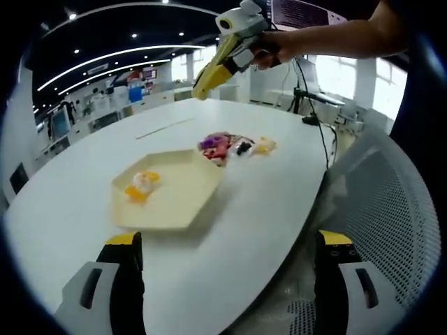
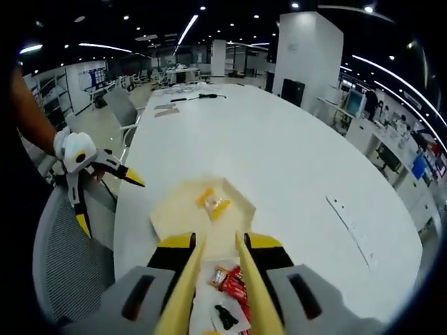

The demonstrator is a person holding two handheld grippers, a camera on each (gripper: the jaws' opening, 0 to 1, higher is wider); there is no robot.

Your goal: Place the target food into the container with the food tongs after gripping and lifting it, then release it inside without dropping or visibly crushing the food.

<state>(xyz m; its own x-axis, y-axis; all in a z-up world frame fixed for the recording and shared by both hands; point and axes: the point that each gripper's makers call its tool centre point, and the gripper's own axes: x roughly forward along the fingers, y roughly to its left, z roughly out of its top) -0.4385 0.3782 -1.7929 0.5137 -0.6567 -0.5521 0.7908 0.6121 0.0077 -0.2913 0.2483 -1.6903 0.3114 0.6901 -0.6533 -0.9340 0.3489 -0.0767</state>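
Long ceiling light strips run over an open office, and a big white table (image 1: 230, 230) takes up the middle of the left gripper view. On it a pale yellow hexagonal tray (image 1: 183, 197) holds a small white-and-orange piece of food (image 1: 142, 184) toward its nine o'clock side, while a cluster of wrapped snacks (image 1: 234, 145) lies just past the tray's one o'clock corner. The left gripper (image 1: 227, 269) has its jaws spread wide at six o'clock, holding nothing; a white mesh chair (image 1: 391, 216) sits at four o'clock. At twelve o'clock the right gripper (image 1: 209, 75) hangs above the table in a person's hand (image 1: 269, 50), forearm reaching in from two o'clock. In the right gripper view, that gripper clasps yellow food tongs (image 2: 218, 279), whose tips stand slightly apart above the snacks, the tray just beyond at twelve o'clock. The left gripper hovers off the table's edge at nine o'clock, jaws apart.
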